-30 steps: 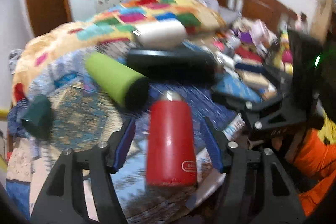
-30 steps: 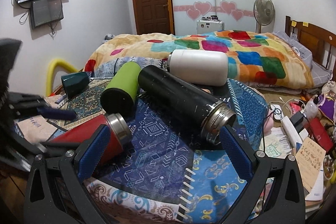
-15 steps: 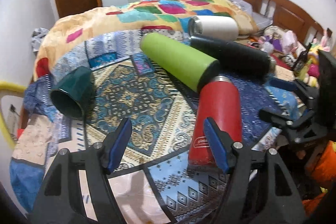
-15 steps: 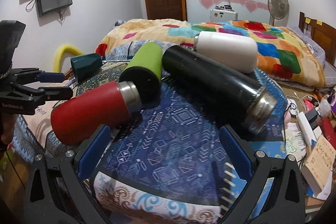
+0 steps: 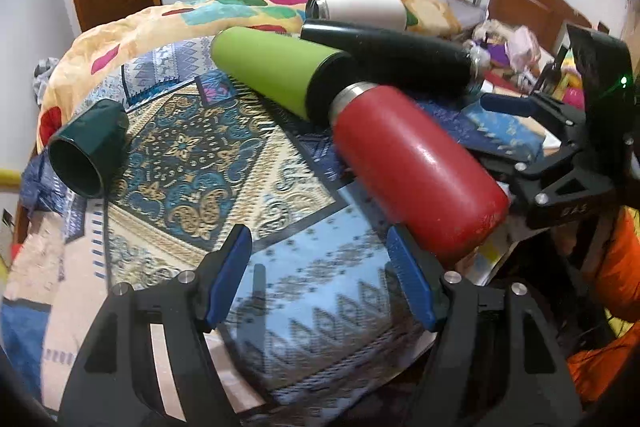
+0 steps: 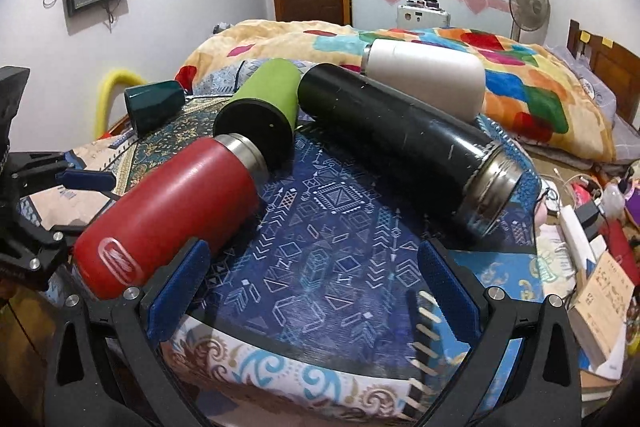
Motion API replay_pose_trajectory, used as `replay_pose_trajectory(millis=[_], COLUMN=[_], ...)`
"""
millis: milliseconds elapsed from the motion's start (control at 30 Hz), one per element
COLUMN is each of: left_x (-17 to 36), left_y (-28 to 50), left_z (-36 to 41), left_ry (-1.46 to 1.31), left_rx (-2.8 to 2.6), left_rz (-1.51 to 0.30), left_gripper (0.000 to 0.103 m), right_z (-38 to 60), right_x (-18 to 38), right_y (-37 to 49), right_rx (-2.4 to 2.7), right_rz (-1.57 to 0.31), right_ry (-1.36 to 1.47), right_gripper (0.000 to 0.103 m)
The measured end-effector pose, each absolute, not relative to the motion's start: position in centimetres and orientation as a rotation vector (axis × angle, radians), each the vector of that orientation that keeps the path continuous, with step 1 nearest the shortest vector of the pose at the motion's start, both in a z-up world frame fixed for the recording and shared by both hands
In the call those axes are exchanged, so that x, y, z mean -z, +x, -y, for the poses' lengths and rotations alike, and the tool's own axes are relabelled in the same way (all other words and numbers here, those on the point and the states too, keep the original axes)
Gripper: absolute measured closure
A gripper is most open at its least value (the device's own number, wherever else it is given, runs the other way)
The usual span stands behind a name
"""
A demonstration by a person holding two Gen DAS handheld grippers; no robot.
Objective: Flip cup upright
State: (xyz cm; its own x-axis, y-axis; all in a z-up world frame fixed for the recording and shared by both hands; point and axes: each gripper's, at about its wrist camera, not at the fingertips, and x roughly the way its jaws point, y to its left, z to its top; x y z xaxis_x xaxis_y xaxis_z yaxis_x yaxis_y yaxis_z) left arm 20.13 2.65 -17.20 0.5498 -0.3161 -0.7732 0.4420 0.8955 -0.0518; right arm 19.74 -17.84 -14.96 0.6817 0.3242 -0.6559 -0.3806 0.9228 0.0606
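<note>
A dark green cup [image 5: 86, 145] lies on its side at the left of the patterned cloth, mouth toward me; it also shows in the right wrist view [image 6: 154, 103] at far left. A red flask [image 5: 416, 167] [image 6: 168, 211], a green flask [image 5: 280, 71] [image 6: 260, 107], a black flask [image 5: 388, 57] [image 6: 400, 143] and a white flask [image 5: 356, 9] [image 6: 424, 75] all lie on their sides. My left gripper [image 5: 318, 279] is open and empty, just left of the red flask's base. My right gripper [image 6: 314, 291] is open and empty, in front of the flasks.
The patterned cloth [image 5: 192, 163] covers a small table beside a bed with a colourful quilt [image 6: 516, 87]. Books and clutter [image 6: 592, 267] lie on the floor to the right. A fan [image 6: 528, 3] stands by the wardrobe.
The red flask went from between my left fingers to lying to their right. My left gripper swung left, away from it. My right gripper moved a little closer to the flasks.
</note>
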Motion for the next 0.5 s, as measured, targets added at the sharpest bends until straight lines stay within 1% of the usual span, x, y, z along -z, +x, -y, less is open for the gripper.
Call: replay_pose_trajectory(millis=[200, 333, 500], left_x=[16.8, 16.1, 16.1], left_y=[19.6, 19.0, 18.7], left_z=[-2.1, -1.7, -1.3], left_ry=[0.102, 0.107, 0.117], left_rx=[0.424, 0.371, 0.361], left_rz=[-0.837, -0.762, -0.729], left_gripper=[0.033, 0.033, 0.033], right_z=[18.2, 17.4, 14.9], right_x=[13.3, 11.8, 11.8], right_y=[20.2, 21.1, 22.3], right_rx=[-0.427, -0.476, -0.534], right_rz=[-0.721, -0.741, -0.811], right_ry=[-0.132, -0.118, -0.107], right_gripper=[0.000, 0.000, 0.001])
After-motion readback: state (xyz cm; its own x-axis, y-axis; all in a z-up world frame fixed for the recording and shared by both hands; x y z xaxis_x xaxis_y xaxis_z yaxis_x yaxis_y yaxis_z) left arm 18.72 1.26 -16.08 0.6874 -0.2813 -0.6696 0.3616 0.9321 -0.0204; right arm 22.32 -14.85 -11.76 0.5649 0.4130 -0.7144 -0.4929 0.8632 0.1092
